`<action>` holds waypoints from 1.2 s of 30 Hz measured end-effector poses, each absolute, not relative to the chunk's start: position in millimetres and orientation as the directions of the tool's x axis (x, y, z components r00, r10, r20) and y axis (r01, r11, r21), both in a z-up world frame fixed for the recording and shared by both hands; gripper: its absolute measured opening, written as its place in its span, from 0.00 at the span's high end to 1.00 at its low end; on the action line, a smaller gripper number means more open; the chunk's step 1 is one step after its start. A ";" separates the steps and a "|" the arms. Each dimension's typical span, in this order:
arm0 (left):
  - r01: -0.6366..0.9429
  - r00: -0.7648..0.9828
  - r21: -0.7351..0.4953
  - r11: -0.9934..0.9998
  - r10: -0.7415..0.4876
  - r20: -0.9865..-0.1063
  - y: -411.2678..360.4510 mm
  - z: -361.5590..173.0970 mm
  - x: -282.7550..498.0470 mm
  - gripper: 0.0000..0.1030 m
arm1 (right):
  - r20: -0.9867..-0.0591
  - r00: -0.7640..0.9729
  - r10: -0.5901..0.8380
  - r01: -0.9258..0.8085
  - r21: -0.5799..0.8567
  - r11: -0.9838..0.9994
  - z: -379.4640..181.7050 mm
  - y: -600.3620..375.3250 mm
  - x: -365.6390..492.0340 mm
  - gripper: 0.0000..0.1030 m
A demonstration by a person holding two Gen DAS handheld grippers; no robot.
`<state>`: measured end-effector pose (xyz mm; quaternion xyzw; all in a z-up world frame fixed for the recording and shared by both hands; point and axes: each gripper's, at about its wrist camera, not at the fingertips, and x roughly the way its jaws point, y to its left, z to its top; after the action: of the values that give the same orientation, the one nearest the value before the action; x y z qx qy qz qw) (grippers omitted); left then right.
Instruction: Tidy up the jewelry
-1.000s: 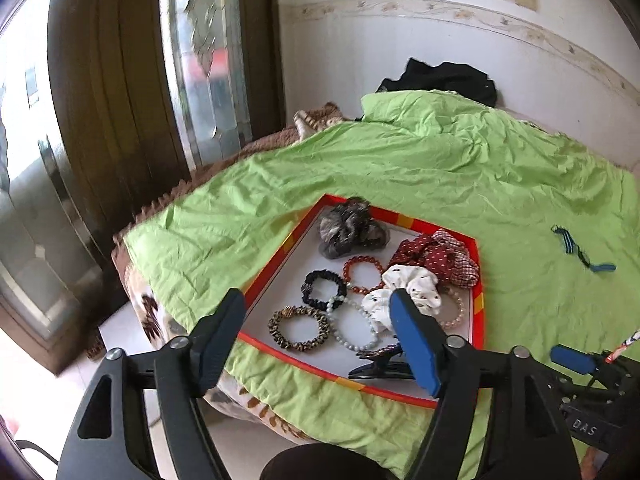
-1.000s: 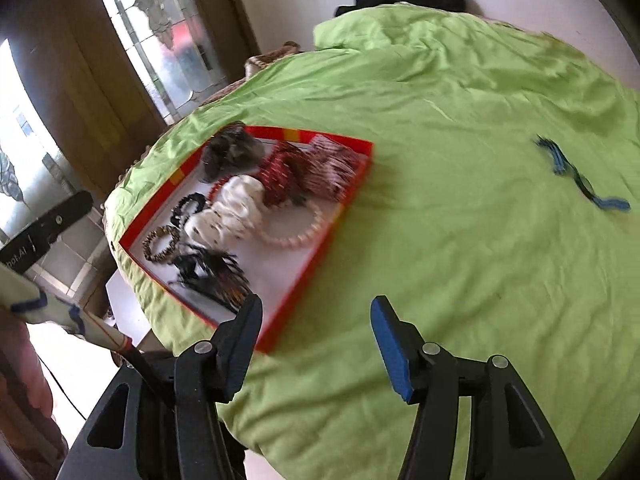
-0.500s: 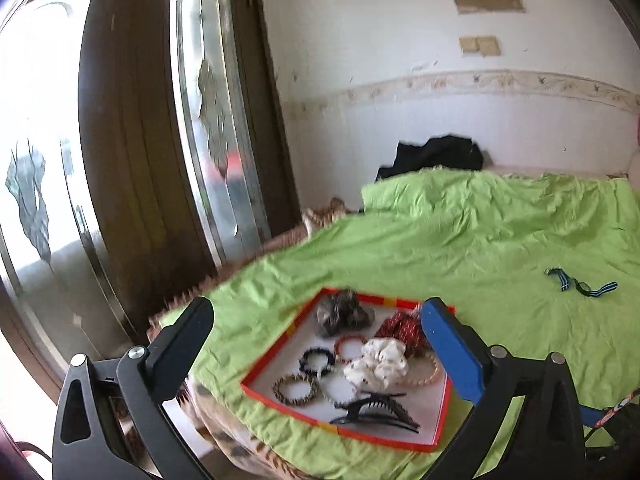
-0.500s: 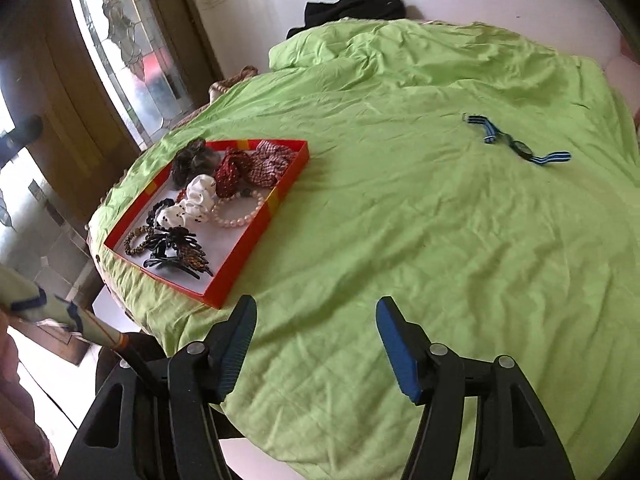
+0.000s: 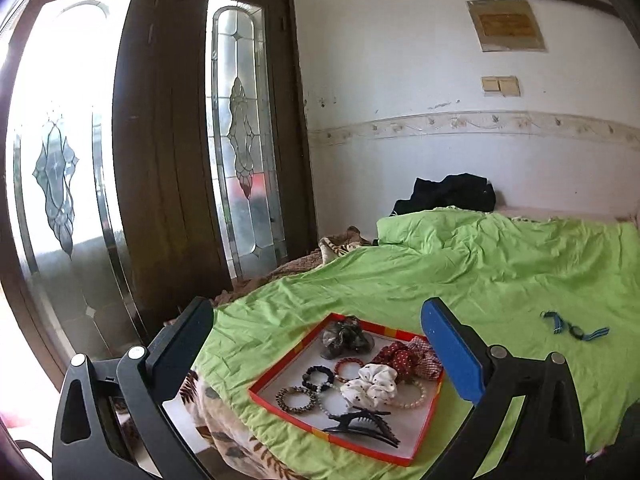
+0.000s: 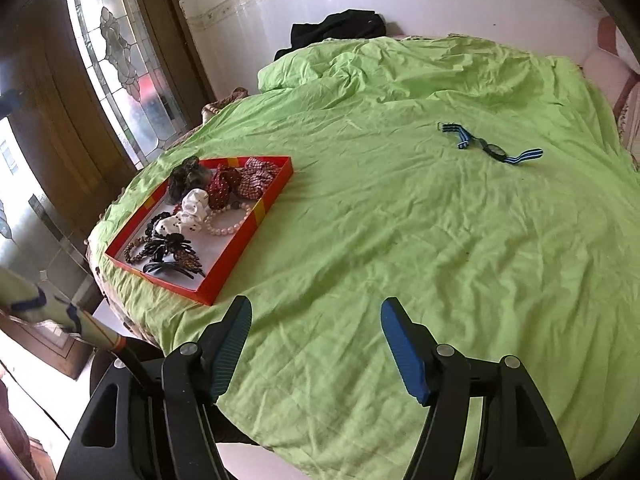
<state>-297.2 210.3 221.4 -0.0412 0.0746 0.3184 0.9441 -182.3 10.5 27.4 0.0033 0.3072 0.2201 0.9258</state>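
A red-rimmed tray [image 5: 425,432] [image 6: 276,196] lies on the green bedspread near the bed's front left corner. It holds scrunchies, among them a white one [image 5: 372,386] [image 6: 188,212], several bead bracelets and a black claw clip [image 5: 362,426] [image 6: 170,258]. A blue-striped wristwatch [image 5: 574,328] [image 6: 490,148] lies alone on the spread, far right of the tray. My left gripper [image 5: 316,352] is open and empty, held above and before the tray. My right gripper [image 6: 316,340] is open and empty over bare spread, right of the tray.
The green bedspread [image 6: 400,220] covers a large bed against a white wall. Black clothing [image 5: 448,194] lies at the head. A dark wooden door with leaded glass [image 5: 152,140] stands to the left. The bed's front edge drops to a pale floor.
Both grippers have pulled back and up from the tray. The left view has tilted up to take in door and wall. The jewelry and the watch have not moved.
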 end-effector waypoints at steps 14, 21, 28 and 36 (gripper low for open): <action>-0.524 0.740 0.058 0.850 0.488 -0.462 229.0 153.8 -268.3 0.00 | -0.615 0.708 0.348 -0.386 0.075 0.919 22.6 32.2 -188.9 0.27; -0.501 0.719 0.035 0.865 0.438 -0.540 241.8 128.8 -264.4 0.00 | -0.630 0.714 0.306 -0.371 0.032 0.928 32.2 42.7 -191.5 0.24; -0.472 0.717 -0.001 0.881 0.383 -0.582 251.6 116.0 -261.3 0.00 | -0.616 0.735 0.282 -0.378 -0.028 0.926 55.1 68.6 -186.1 0.21; -0.484 0.702 -0.035 0.874 0.364 -0.612 267.3 107.9 -262.7 0.00 | -0.636 0.724 0.268 -0.391 -0.057 0.919 47.1 86.8 -188.2 0.20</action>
<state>-262.7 267.3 107.9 -0.0972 0.3093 0.2312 0.9173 -188.2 86.8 47.1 -0.0939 0.3260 0.1785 0.9236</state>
